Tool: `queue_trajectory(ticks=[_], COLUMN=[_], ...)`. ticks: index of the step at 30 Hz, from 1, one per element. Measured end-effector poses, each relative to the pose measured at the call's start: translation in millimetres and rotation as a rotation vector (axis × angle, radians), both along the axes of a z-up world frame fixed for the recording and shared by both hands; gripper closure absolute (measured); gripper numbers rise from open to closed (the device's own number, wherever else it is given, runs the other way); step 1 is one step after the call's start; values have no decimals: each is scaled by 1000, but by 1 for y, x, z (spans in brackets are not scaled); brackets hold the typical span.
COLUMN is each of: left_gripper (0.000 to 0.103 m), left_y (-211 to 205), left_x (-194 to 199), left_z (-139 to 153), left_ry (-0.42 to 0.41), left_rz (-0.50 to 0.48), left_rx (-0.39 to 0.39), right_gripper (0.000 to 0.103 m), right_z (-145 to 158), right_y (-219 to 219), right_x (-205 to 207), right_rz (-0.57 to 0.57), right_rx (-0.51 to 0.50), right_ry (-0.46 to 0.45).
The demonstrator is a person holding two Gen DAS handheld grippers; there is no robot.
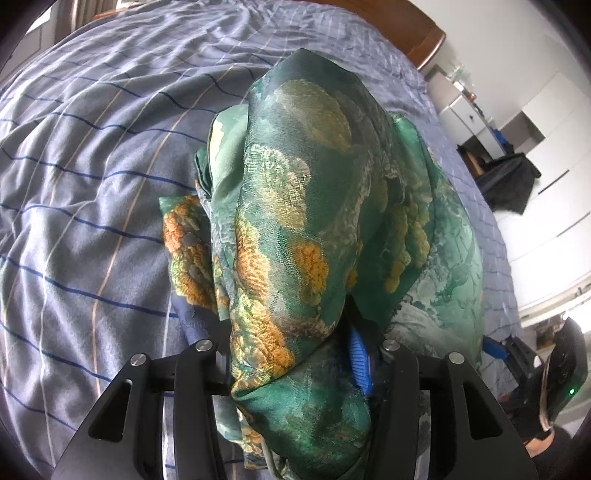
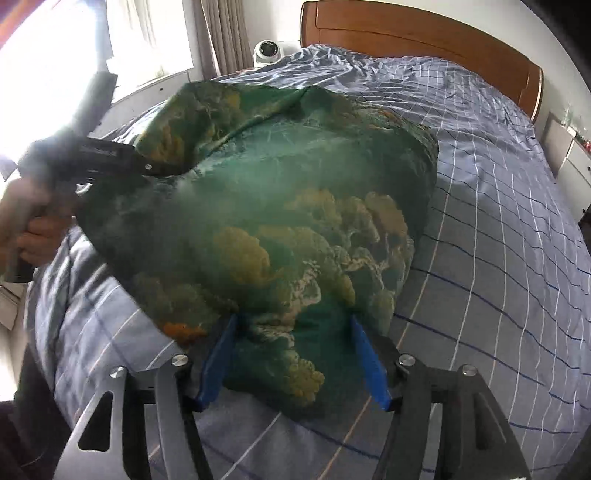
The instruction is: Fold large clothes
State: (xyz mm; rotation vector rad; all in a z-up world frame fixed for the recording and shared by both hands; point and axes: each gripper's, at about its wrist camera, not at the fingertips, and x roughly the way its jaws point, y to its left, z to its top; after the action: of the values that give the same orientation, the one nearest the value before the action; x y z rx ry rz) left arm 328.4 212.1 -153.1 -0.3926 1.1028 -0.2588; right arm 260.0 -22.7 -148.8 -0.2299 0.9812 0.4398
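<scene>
The green silky garment with orange and yellow cloud-like print (image 2: 280,206) lies bunched on the blue-grey checked bedcover (image 2: 498,229), toward the near left part of the bed.

Left gripper (image 1: 295,369): a thick bundle of the garment fills the gap between its 2 blue-padded fingers (image 1: 357,363). The fabric hides the left finger, so whether the pads press on the cloth cannot be told. In the right wrist view this gripper sits at the garment's left edge, held by the person's hand (image 2: 35,229).

Right gripper (image 2: 295,354): its jaws stand spread, with the garment's near edge lying loose between them; neither blue pad visibly presses the fabric.

Procedure for the step in hand, as judged:
1. Hold the left side steady so the cloth does not slide.
2. Set the right pads over 1 clean hem or corner, not over several stacked layers.
3. Close fully before lifting; silky fabric is likely to slip.
4. Draw both grips apart to flatten the cloth before folding.

Surroundings: a brown wooden headboard (image 2: 424,33) at the far end, a white round camera (image 2: 266,50) beside the curtain, white cabinets (image 1: 554,122) to the right. The wrinkled bedcover may drag on the cloth; nothing else obstructs the bed surface.
</scene>
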Motion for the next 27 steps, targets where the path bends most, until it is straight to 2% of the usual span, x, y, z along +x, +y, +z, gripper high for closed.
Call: queue_trajectory(ticks=[2, 4, 6, 8, 9, 11, 12, 15, 16, 19, 22, 27], left_gripper=[51, 43, 26, 22, 17, 5, 2, 1, 1, 1, 1, 1], left_y=[0, 0, 2, 4, 5, 7, 7, 0, -6, -16, -23, -34], left_x=[-1, -8, -16, -26, -32, -47, -55, -80, -88, -107, -120, -125], left_z=[3, 11, 22, 33, 40, 56, 63, 82, 89, 95, 99, 104], left_ry=[-4, -30, -57, -84, -100, -138, -159, -227, -244, -292, -301, -304], left_rz=[16, 40, 77, 105, 118, 165, 190, 266, 288, 268, 279, 275], left_rx=[-1, 9, 34, 42, 45, 97, 136, 329, 423, 544, 587, 603], right_gripper=[34, 34, 34, 27, 25, 24, 24, 23, 23, 23, 23, 23], right_z=[2, 12, 27, 41, 47, 62, 68, 83, 87, 93, 94, 95], right_y=[-1, -3, -9, -15, -19, -26, -31, -44, -50, -65, -79, -91], right_x=[0, -4, -11, -19, -25, -36, -41, -55, -58, -65, -72, -80], right_rz=[-12, -29, -42, -56, -65, -77, -83, -114, -130, -188, -229, -248], right_rx=[5, 15, 37, 33, 26, 22, 26, 52, 68, 93, 121, 126], right_ry=[-1, -11, -31, -60, -89, -143, -165, -203, -209, -212, -216, -209])
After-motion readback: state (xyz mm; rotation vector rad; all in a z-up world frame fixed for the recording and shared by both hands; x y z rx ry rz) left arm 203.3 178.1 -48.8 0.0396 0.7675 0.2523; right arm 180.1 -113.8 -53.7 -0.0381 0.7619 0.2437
